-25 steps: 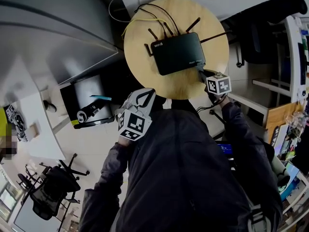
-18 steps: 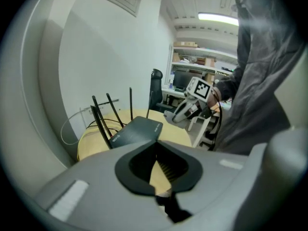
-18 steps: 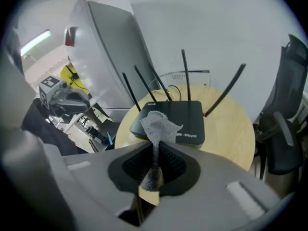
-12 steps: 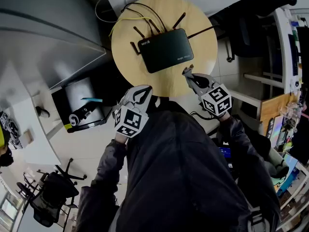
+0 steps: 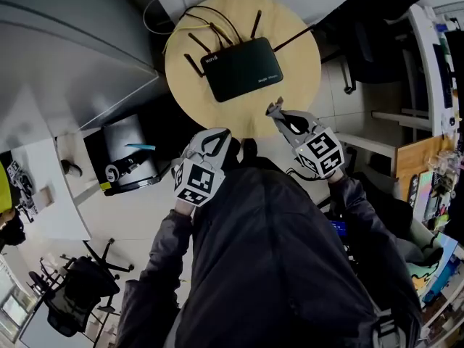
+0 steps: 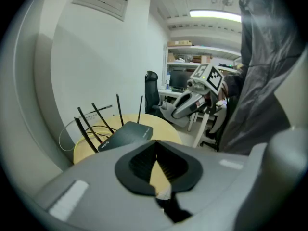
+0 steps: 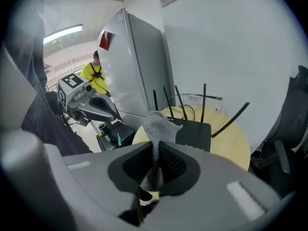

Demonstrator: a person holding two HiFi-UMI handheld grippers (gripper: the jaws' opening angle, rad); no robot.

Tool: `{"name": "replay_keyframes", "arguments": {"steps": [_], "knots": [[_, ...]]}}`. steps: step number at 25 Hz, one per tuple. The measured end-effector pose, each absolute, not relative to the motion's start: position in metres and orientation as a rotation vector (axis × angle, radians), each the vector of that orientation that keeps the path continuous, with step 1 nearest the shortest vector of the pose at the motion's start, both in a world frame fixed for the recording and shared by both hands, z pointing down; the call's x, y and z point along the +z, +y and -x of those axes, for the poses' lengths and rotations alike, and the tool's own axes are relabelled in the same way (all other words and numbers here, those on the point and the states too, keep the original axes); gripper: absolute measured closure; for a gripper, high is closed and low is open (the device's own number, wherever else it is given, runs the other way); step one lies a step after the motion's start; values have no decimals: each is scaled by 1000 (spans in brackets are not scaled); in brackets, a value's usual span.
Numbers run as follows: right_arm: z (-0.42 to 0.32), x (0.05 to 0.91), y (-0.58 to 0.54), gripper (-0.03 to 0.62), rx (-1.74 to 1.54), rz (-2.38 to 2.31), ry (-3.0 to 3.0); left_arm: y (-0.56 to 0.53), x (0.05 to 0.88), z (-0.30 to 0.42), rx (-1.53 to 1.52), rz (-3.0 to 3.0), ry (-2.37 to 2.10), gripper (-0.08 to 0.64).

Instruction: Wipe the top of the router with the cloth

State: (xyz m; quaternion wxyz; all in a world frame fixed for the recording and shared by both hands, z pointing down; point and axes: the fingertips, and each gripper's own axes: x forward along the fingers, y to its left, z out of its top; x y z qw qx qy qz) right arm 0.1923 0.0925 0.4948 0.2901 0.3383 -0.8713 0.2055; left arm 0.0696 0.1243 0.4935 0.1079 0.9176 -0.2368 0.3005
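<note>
Your right claw point(image 5: 276, 110) pinches a soft grey knitted cloth point(image 7: 159, 124), likely limp and light, so hold it bunched. Your left claw point(image 5: 216, 140) is closed and empty. At eleven o'clock, the rigid flat black router point(image 5: 241, 69) lies on the round wooden surface point(image 5: 293, 93).

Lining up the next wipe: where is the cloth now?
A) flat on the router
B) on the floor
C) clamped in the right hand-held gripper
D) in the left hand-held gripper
C: the grey cloth is pinched in the jaws of the right hand-held gripper, off the router.
</note>
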Motion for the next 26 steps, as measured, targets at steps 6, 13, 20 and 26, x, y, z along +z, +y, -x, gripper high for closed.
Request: {"name": "replay_keyframes", "arguments": {"steps": [6, 13, 20, 26], "knots": [[-190, 486, 105, 563, 501, -860, -2374, 141, 486, -72, 872, -2685, -775, 560], [-187, 478, 115, 563, 433, -807, -2414, 150, 481, -74, 867, -2671, -843, 560], [-192, 474, 123, 563, 417, -777, -2447, 159, 477, -84, 877, -2668, -874, 559], [-197, 474, 128, 563, 412, -768, -2457, 168, 484, -90, 869, -2641, -877, 560]]}}
